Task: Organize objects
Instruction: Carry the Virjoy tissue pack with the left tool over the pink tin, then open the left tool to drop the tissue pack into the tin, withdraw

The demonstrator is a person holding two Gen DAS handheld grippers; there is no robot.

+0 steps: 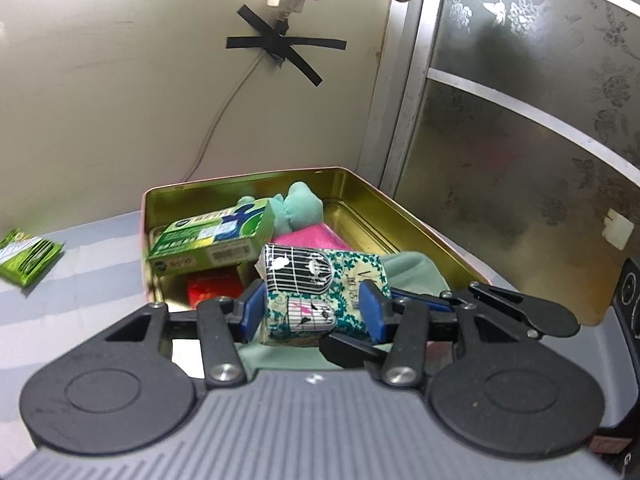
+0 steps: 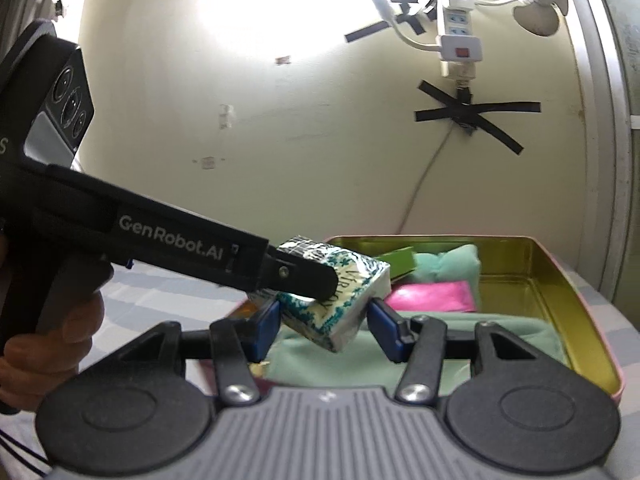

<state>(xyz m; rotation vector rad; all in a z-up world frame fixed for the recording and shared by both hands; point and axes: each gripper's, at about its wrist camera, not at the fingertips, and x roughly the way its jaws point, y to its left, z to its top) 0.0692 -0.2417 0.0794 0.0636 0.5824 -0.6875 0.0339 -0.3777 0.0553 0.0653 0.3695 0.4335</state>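
A teal and white tissue pack [image 1: 320, 292] with birdcage prints sits between the blue pads of my left gripper [image 1: 313, 312], which is shut on it over the near end of the gold tin box [image 1: 360, 196]. In the right wrist view the left gripper's black arm comes in from the left and holds the same pack [image 2: 340, 300] in the air. My right gripper [image 2: 324, 332] is open just below the pack, with its blue pads on either side and apart from it. The tin [image 2: 560, 288] holds a green carton [image 1: 212, 240], a pink packet [image 2: 432, 296], a mint plush [image 1: 300, 208] and a mint cloth [image 2: 460, 340].
A green sachet [image 1: 28, 256] lies on the striped bed surface at the left, outside the tin. A red item [image 1: 212, 288] lies under the green carton. A wall with a power strip [image 2: 456, 20] and a taped cable stands behind. A frosted glass door [image 1: 520, 120] is to the right.
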